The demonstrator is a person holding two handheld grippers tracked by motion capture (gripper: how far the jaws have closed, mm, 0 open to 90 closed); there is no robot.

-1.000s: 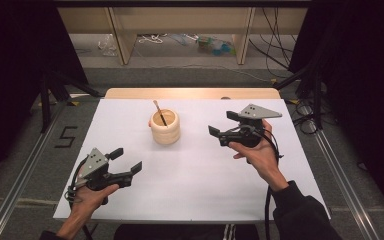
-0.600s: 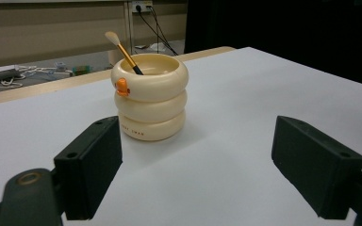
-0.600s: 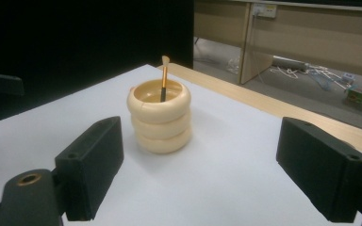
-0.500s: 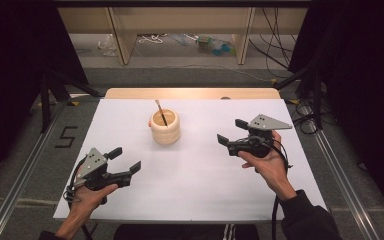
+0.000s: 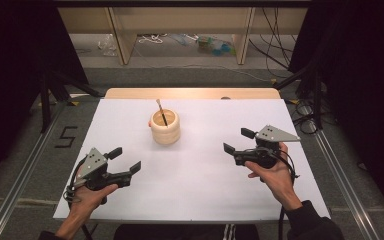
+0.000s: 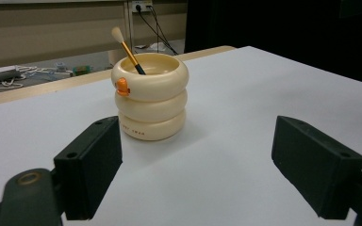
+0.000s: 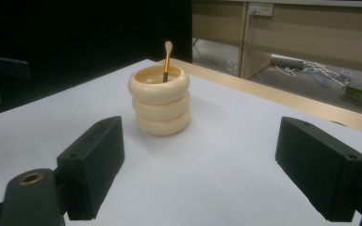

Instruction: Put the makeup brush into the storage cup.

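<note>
High view shows a cream holder made like three stacked rings, standing upright on the white table, and in it a small brush with an orange handle leans, its pale tip above the rim. The holder is ahead of both grippers and between them, well apart from each. In the left gripper view the holder stands in front of the jaws, a little toward the left jaw, and I can see a small orange mark on its top ring; the brush tilts away to the left there. In the right gripper view the holder is also ahead, nearer to the left jaw than to the right one, and the brush looks almost straight up. The left gripper is held by the person's left hand low over the near left part of the table; its jaws stand wide apart and have nothing between them. The right gripper is held by the right hand at the right side of the table; its jaws are wide apart too and hold nothing. Each gripper points toward the holder. Beyond the far edge of the table I see a wooden shelf frame and some cables on the floor.
</note>
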